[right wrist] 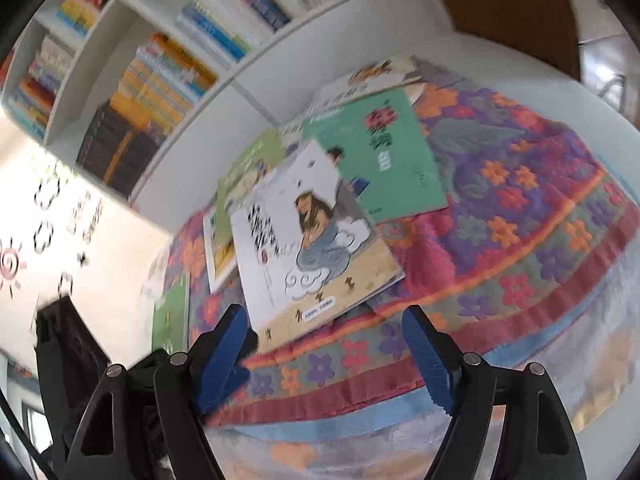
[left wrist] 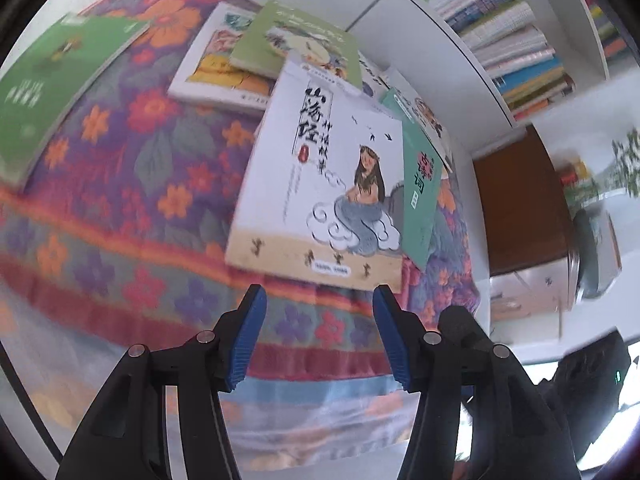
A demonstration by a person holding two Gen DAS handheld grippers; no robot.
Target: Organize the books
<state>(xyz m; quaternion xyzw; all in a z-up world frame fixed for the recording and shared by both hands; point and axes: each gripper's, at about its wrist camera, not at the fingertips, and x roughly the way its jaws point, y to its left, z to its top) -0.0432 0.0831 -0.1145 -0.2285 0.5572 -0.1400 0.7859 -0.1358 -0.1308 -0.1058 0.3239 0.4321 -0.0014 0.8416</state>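
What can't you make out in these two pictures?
- Teal book: left view, its left part is hidden under the white book.
- Yellow book: right view, mostly covered by the white book.
- Shelf spines: both views, titles too blurred.
- Green book: left view, blurred text.

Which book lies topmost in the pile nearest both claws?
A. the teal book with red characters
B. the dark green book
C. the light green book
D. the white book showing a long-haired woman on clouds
D: the white book overlaps the teal book and the light green book; the dark green book lies apart.
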